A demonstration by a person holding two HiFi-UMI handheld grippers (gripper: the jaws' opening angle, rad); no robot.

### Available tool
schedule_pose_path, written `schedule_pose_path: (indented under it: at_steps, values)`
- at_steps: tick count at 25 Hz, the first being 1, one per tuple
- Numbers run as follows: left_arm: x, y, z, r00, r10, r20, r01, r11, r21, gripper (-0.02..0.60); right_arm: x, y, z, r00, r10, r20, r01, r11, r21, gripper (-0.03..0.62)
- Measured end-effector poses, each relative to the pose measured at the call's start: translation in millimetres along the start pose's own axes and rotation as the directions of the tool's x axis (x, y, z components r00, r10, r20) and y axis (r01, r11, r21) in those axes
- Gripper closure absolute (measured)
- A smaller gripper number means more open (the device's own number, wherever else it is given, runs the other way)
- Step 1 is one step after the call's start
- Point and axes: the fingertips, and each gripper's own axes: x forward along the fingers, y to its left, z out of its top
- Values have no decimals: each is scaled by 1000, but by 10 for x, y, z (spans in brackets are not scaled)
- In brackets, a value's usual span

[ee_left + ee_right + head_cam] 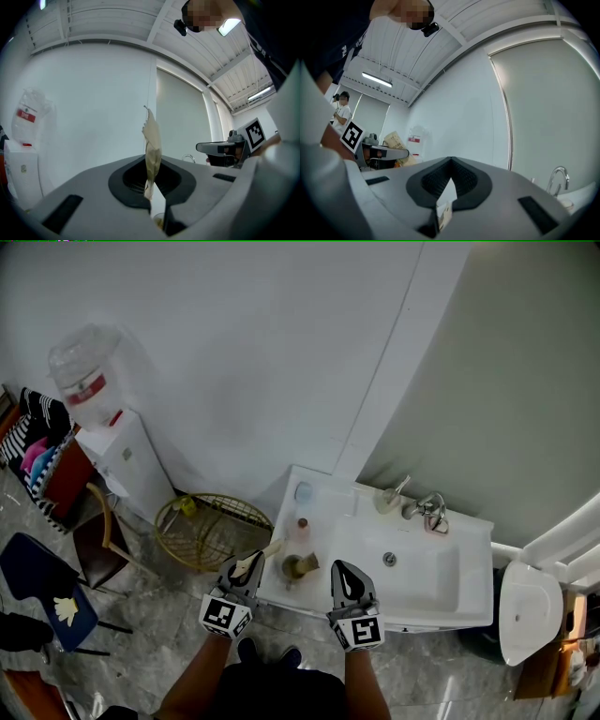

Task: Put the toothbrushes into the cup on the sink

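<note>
My left gripper (249, 564) is shut on a beige paper-wrapped toothbrush (263, 555), just left of the white sink's (427, 587) front left corner. In the left gripper view the wrapper (152, 143) stands up from between the closed jaws of that gripper (150, 194). A brown cup (297, 566) sits on the sink's left ledge, between the two grippers. My right gripper (341, 570) hovers over the sink's front rim, to the right of the cup. Its jaws (449, 180) are shut, with nothing clearly held. The right gripper view also shows the left gripper (386, 152) with its wrapper (395, 140).
A pink bottle (302, 530) and a pale blue item (303, 491) stand on the ledge behind the cup. The faucet (430, 509) is at the back of the basin. A wicker basket (212, 530), a water dispenser (112, 442) and a blue chair (42, 591) lie left; a toilet (528, 610) is right.
</note>
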Motion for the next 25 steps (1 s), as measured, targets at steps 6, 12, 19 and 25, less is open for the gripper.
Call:
schedule_pose_path:
  at_steps: [6,12,19,25]
  values:
    - [112,-90,-229,998,-22,-58,22,1000,2,552,-40,-62,-8,1000,-14,2,14,1000,-10,568]
    - [225,-171,-577,987,-42,-158,44,999,10,552,-84,-187,-32,999,-39,-5,39,999,-14,568]
    - [352,-312,-956,967,-75,-245,79,997,7,552,-127,-305,-70,998,-58,-7,57,998,-15,568]
    - [437,-336,-1154,954,-79,-289,83,997,3,552,-145,-396,-91,997,-71,-10,71,997,-13,568]
